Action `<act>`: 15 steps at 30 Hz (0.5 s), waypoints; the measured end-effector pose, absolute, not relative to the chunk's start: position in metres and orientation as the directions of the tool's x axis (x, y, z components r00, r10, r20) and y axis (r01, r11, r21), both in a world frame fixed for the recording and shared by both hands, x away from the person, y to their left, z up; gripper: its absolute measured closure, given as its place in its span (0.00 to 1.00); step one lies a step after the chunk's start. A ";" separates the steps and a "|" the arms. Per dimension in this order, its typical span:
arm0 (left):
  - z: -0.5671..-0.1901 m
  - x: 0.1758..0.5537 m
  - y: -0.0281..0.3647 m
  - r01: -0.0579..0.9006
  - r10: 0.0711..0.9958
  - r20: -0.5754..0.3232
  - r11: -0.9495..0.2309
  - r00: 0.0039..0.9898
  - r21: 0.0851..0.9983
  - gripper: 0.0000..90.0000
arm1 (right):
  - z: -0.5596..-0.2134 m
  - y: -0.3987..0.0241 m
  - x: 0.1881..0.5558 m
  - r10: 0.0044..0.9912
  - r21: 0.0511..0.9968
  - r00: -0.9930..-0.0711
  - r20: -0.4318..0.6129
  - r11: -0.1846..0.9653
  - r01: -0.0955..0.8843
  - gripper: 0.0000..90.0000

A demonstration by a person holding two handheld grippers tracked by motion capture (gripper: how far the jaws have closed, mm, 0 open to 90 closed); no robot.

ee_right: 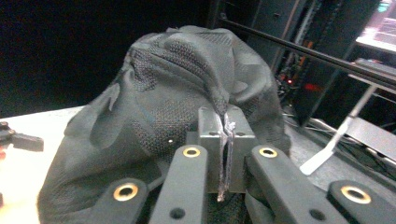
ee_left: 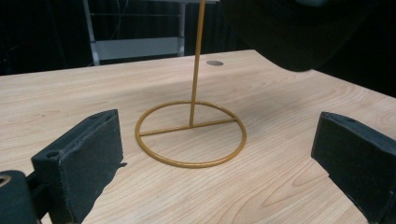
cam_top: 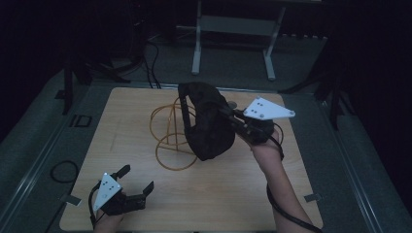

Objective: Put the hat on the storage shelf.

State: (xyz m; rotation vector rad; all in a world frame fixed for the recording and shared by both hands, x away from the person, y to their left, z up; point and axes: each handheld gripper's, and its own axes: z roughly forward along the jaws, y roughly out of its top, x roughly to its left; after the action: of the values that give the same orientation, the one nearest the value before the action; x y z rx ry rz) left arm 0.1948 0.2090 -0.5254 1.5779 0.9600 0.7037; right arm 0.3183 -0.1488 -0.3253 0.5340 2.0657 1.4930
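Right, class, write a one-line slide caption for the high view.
Right gripper holds a black cap above a gold wire stand on the table; left gripper open nearby.

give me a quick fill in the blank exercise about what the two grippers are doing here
1. The right gripper is shut on a fold of the ____ cap.
2. The left gripper has its jaws ____ and holds nothing.
3. The gold wire stand rests on a base shaped like a ____.
4. The cap is held ____ the wooden table.

Missing words: black; open; ring; above
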 end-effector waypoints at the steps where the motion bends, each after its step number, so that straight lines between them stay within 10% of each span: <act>1: -0.527 0.195 0.209 0.217 0.869 -0.045 -0.073 0.493 0.973 0.03 | -0.325 -0.145 0.320 0.592 0.949 -0.783 -0.190 0.316 0.008 0.98; 15: -0.533 0.196 0.212 0.229 0.869 -0.054 -0.069 0.492 0.971 0.03 | -0.336 -0.096 0.342 0.529 0.935 -0.835 -0.153 0.351 0.051 0.98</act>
State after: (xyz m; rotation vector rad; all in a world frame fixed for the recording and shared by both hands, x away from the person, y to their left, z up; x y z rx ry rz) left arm 0.1962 0.2116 -0.5334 1.5877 0.9718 0.6957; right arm 0.3416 -0.0964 -0.3355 0.5067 2.1872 1.4910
